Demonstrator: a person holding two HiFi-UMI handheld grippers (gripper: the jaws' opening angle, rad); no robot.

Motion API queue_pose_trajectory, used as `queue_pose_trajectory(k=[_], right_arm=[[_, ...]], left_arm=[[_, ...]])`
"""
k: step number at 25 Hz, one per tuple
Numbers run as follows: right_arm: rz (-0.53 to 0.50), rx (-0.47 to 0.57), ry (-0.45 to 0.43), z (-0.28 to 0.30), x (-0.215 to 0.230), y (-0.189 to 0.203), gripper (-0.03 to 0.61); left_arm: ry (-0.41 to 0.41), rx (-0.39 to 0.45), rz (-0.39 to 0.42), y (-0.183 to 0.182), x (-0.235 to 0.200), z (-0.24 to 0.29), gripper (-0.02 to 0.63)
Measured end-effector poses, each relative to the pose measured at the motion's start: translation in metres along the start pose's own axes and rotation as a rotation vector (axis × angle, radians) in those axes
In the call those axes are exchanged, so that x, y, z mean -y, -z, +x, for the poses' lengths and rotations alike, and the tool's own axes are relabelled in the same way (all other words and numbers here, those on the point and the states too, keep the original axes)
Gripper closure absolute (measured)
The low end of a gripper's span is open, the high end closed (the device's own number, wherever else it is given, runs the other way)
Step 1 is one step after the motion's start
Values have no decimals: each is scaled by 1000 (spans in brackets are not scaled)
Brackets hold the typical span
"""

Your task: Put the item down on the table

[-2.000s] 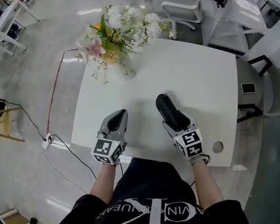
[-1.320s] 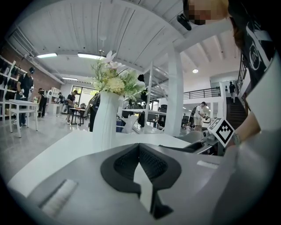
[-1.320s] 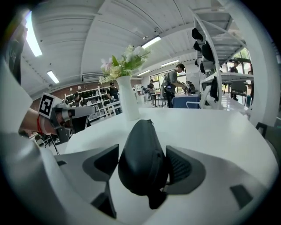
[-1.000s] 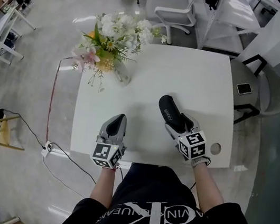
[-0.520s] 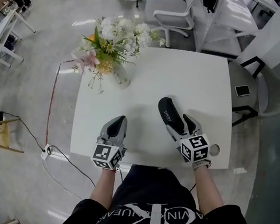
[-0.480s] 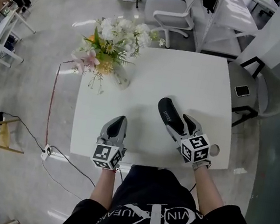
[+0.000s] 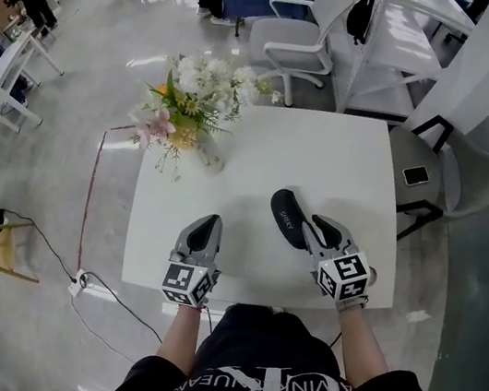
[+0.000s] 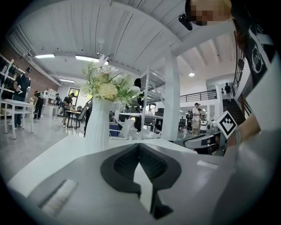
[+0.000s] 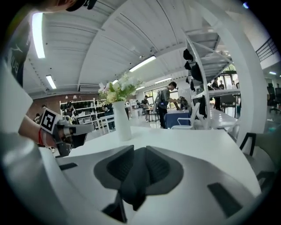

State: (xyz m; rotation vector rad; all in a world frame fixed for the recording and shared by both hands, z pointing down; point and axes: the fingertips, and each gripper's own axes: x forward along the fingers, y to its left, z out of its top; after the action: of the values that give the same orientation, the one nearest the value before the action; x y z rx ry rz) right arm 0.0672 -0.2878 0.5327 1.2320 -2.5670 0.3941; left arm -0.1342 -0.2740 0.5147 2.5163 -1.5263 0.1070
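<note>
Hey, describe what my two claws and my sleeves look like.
The left claw and right claw are grey shells with dark ribbed pads and a white cube of black square markers. You wear a black short-sleeved T-shirt with white lettering. The right claw's jaws are closing, a dark item between them.

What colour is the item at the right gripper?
The item is black; the head view shows it best.

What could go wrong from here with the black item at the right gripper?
1. The right gripper is closing its jaws while the black item shows dark in the gap between them; they may catch it and drag it when the hand withdraws.
2. The flower vase stands near the left edge of the white table; a wide sweep could tip it.
</note>
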Motion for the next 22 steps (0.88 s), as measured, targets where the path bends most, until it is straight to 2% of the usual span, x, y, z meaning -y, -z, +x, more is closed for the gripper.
queue_pose_trajectory(k=[2,4,22], right_arm=[[-6,16,11,-4,4,-8,516],[-10,31,18,-9,7,-15,536],[-69,191,56,-37,28,-88,551]], left_arm=[[1,10,0,-5,0,1,601],[2,20,3,-9,1,2,601],[-1,130,22,-63,-3,8,602]])
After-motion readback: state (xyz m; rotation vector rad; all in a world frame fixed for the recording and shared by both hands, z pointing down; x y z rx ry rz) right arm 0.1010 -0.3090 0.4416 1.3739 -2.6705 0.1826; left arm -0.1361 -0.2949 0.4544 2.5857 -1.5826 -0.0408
